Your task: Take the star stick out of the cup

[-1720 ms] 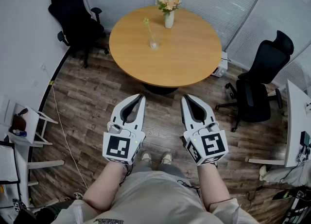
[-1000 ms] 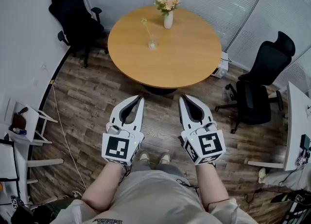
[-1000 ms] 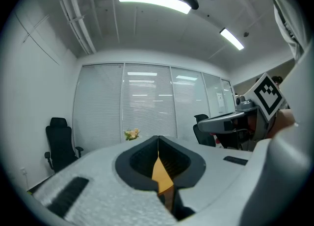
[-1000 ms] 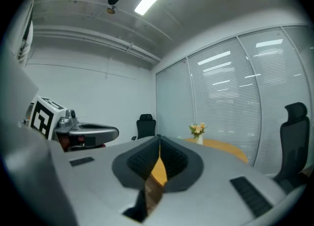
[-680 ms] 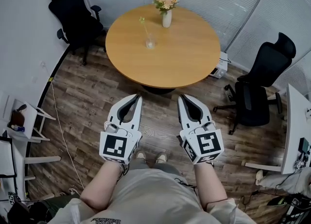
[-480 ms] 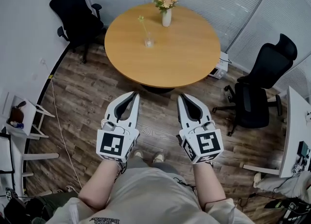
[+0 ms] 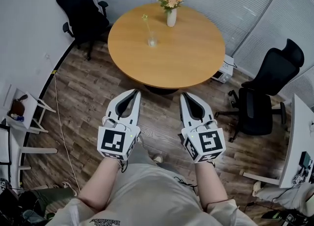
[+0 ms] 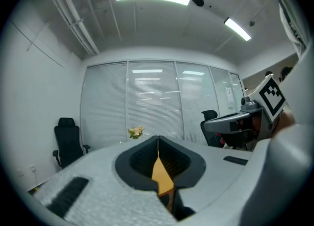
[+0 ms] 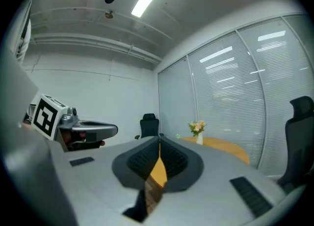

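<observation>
The star stick point(image 7: 148, 28), a thin stem with a pale green star on top, stands in a small clear cup point(image 7: 152, 40) on the round wooden table point(image 7: 186, 58). Both grippers are held side by side over the floor, well short of the table's near edge. My left gripper point(image 7: 137, 91) is shut with nothing in it, and so is my right gripper point(image 7: 183, 94). In the left gripper view the shut jaw tips point(image 8: 158, 137) point at the table. In the right gripper view the gripper point(image 9: 160, 136) is shut too, and a tiny green speck that may be the star point(image 9: 178, 136) shows beyond it.
A white vase of flowers point(image 7: 171, 17) stands at the table's far side. Black office chairs are at the back left point(image 7: 83, 9) and at the right point(image 7: 262, 92). There is a white shelf unit point(image 7: 24, 117) on the left, a white desk point(image 7: 297, 137) on the right, and wood floor point(image 7: 88, 87) between.
The person has stepped a little closer to the table, and the view has shifted slightly. Both grippers stay shut, side by side, the left one drifting a bit left.
</observation>
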`<state>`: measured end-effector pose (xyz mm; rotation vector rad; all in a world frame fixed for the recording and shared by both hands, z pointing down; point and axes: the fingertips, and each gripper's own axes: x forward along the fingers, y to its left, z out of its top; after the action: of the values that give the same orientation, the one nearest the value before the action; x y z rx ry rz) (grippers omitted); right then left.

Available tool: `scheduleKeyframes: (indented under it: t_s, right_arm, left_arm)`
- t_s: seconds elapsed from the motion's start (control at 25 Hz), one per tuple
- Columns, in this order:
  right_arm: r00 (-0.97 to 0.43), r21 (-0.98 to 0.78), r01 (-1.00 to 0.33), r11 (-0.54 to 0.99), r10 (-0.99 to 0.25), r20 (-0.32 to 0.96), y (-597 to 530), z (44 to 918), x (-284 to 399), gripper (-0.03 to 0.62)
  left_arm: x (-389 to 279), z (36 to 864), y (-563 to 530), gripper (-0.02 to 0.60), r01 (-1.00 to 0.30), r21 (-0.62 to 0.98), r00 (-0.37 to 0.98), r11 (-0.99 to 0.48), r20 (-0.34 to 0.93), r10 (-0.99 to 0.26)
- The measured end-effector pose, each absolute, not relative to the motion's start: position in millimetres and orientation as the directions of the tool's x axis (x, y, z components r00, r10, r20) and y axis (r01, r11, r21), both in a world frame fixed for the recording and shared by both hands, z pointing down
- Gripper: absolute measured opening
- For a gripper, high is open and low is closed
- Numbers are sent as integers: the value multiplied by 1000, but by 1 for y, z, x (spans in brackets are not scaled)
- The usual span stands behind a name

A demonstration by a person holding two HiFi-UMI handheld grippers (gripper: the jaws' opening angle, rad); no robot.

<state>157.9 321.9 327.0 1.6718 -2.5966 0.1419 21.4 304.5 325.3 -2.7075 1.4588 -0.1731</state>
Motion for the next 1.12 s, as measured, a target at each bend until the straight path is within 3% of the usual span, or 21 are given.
scheduleKeyframes:
  t_s: [0.52,1.12]
  right_arm:
    - [-431,15,-901,434,-898,90,280,343,133,31]
    - [-423,65,-898,435,-895,139,124,348,80,31]
  left_arm:
    - [7,338,266,23,-828,-101,553,-551,12,-833]
    - [-33,353,112,23,-800,-73,592,-595,59,-804]
